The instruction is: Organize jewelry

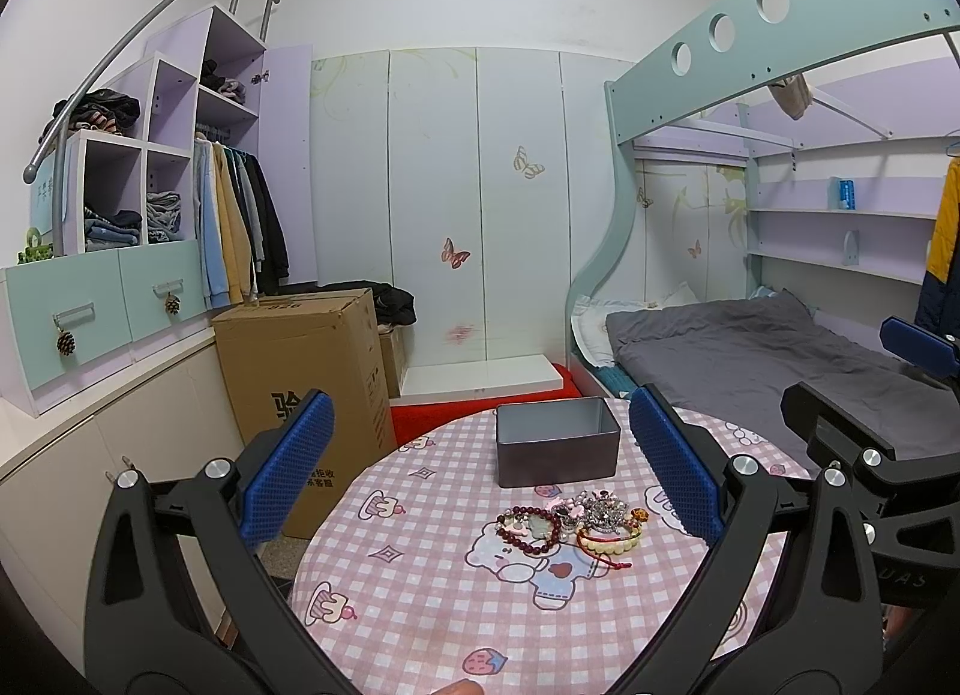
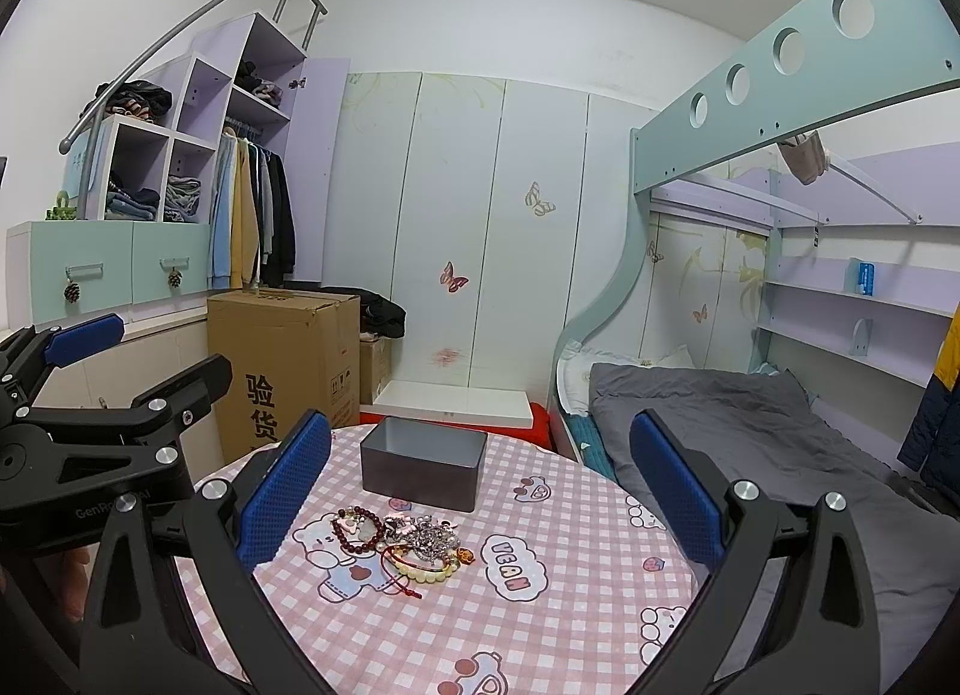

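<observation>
- Two grippers, left gripper and right gripper, hover spread wide, holding nothing.
- Jewelry pile lies on the checked tablecloth, just before the open metal tin.
- Likely light, limp, tangled and slippery; pinching the dark bead bracelet at its rim looks safest.

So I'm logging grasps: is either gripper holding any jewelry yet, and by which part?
Nothing is held. The left gripper and right gripper are both open above the table; the jewelry pile lies untouched before the tin box.
</observation>
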A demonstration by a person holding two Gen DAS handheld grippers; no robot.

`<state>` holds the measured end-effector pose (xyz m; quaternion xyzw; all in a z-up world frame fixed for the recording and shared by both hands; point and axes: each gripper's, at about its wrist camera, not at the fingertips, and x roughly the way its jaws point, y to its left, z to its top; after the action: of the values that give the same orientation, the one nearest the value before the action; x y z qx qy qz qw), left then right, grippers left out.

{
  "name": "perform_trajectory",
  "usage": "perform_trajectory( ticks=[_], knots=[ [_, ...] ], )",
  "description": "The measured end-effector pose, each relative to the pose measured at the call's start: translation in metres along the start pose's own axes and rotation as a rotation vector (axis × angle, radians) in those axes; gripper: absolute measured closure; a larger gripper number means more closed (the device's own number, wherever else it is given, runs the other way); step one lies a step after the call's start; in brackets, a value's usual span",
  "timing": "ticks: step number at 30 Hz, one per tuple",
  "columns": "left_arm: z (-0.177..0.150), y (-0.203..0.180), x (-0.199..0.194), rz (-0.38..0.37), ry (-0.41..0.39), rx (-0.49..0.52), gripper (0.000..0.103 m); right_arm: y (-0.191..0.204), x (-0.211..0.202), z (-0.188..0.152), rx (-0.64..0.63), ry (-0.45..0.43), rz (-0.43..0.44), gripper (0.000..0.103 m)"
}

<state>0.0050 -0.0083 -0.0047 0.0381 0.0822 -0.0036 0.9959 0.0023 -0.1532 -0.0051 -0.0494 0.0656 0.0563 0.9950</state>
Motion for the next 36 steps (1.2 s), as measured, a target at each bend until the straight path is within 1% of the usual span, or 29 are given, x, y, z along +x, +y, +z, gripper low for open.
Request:
perform_trajectory(
  ticks=[5,6,19,36],
  knots=[
    [-0.001,-0.002,0.003,-0.001,0.001,-0.002,0.006,-0.004,-0.002,-0.001,0.000,0.000,0.002,0.007],
    [0.002,0.005,-0.004,-0.002,-0.001,0.000,0.006,0.001,0.002,-0.004,0.000,0.000,0.001,0.007],
    [0.001,0.005,-0.003,-0.002,0.000,0.000,0.006,-0.001,-0.001,-0.012,0.001,0.007,-0.001,0.007],
    [0.000,0.006,-0.004,-0.002,0.002,0.001,0.006,0.000,0.001,-0.009,0.002,0.008,0.001,0.007]
  ],
)
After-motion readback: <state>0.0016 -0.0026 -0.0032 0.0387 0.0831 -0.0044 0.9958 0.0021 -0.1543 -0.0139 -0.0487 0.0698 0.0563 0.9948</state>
